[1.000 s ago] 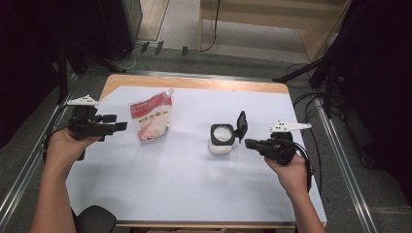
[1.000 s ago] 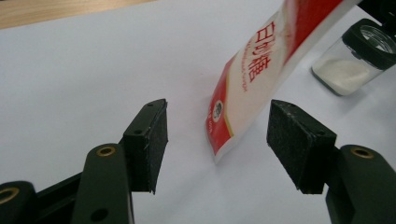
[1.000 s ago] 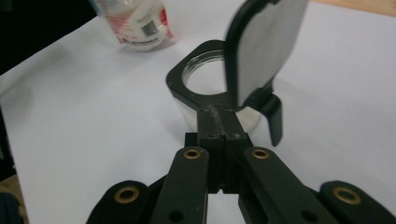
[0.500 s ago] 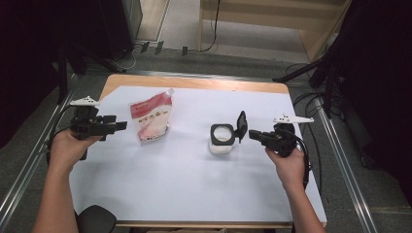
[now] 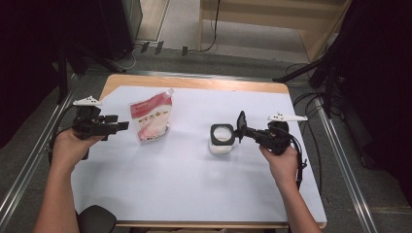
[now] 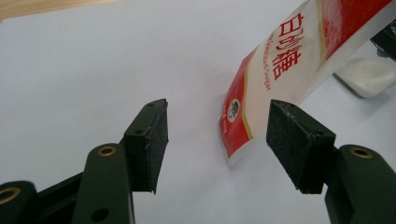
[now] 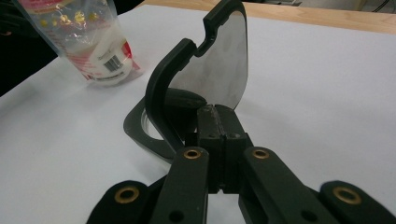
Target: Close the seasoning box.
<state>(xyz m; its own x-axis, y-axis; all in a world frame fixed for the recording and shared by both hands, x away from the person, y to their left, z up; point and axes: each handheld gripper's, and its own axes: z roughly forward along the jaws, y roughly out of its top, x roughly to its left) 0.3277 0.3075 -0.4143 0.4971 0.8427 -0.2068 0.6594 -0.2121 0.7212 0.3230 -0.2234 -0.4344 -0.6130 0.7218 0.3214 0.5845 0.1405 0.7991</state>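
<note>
**A:** Nearest the person, what was the right gripper (image 7: 218, 116) doing?

**B:** Its jaws were closed flat together, and they seemed to pinch the lower edge of the hinged black lid (image 7: 219, 70) with the grey panel. The lid stood upright, swung back from the mouth. I judged that was the reason for the grip: with the lid held back, the opening lay free for filling.

**A:** And the container under it?

**B:** The small white square tub (image 5: 222, 141) with the black rim sat on the white sheet (image 5: 194, 189), right of the middle and just in front of that gripper's tips. Holding the lid probably steadied the tub as well.

**A:** What about the other hand?

**B:** The left gripper (image 6: 217, 140) was held level, with its jaws spread wide and nothing between the pads. It pointed at the red-and-white plastic pouch of sugar (image 6: 275, 79), which was just beyond the jaws and not touching them.

**A:** How did the pouch sit?

**B:** It seemed to stand on its base, leaning, left of the middle and well apart from the tub. Its lower corner faced the open jaws, which looked like an easy place to take hold of it. The grab was not yet made.

**A:** Anything farther back?

**B:** Just the wooden table (image 5: 194, 82), showing as a strip past the far edge of the sheet.
</note>
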